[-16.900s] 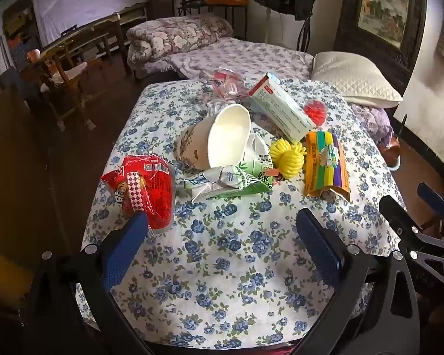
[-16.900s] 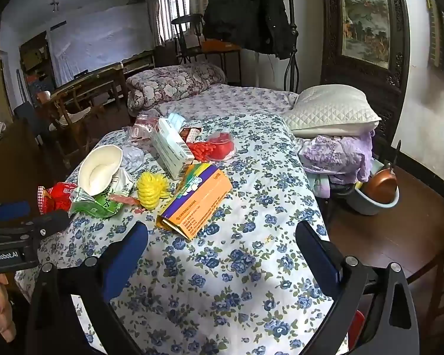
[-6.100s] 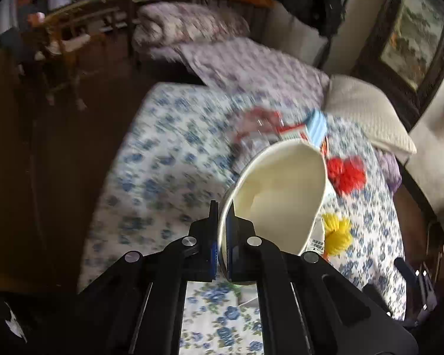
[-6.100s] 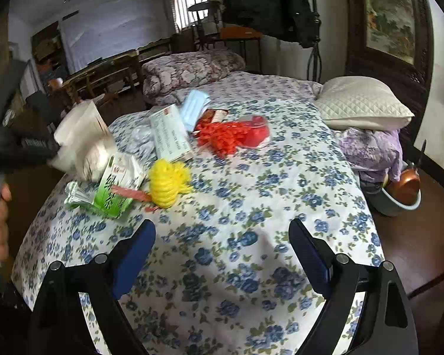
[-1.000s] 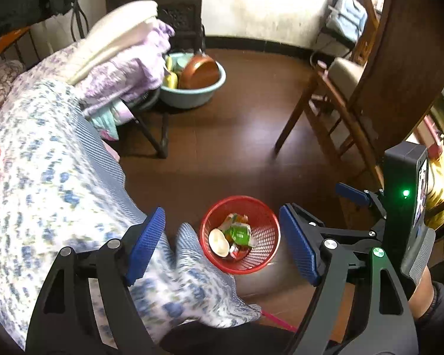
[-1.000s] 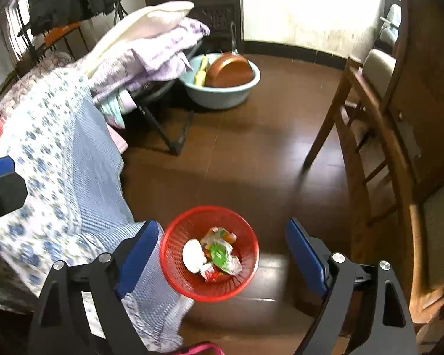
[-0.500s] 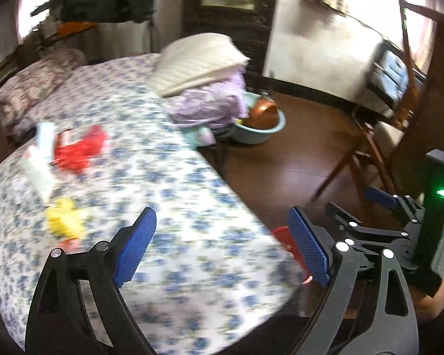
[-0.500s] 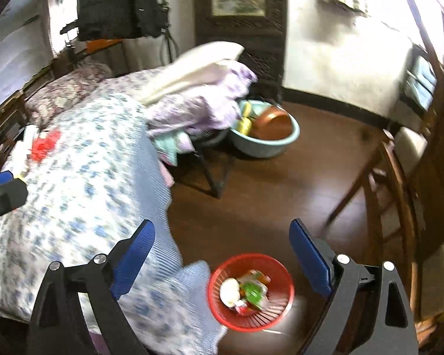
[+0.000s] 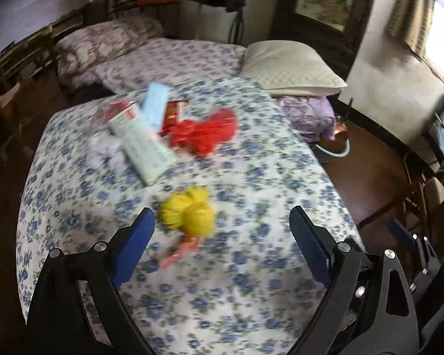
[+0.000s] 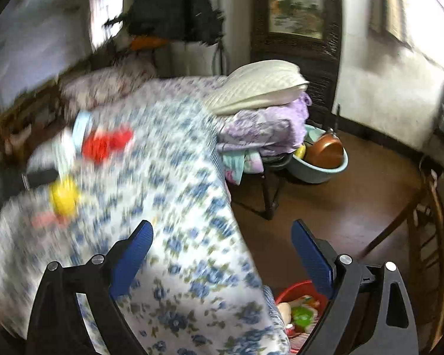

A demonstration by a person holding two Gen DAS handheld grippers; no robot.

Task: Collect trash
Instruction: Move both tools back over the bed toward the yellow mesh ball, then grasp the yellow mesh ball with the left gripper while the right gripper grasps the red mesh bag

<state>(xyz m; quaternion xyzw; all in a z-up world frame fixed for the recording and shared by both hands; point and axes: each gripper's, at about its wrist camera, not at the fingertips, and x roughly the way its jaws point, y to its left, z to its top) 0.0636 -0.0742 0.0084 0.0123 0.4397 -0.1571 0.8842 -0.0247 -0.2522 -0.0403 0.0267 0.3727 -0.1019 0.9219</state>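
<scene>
My left gripper (image 9: 222,236) is open and empty above the floral-cloth table (image 9: 251,295). Just ahead of it lie a yellow mesh ball (image 9: 189,213) and a pink wrapper (image 9: 177,253). Farther back are a white box (image 9: 142,143), a light blue pack (image 9: 155,108) and red mesh (image 9: 204,134). My right gripper (image 10: 222,251) is open and empty over the table's right edge. A red basket (image 10: 299,307) with trash in it stands on the floor below it. The yellow ball (image 10: 63,196) and red mesh (image 10: 106,143) show blurred at left.
A bed with a white pillow (image 9: 290,68) lies behind the table. A blue basin with a copper pot (image 10: 322,156) stands on the dark floor. A wooden chair (image 10: 429,216) stands at the right. The right gripper's body (image 9: 414,254) shows at the left view's right edge.
Both grippers have swung from the floor basket back toward the table. The left one now faces the yellow ball. Both remain open and empty.
</scene>
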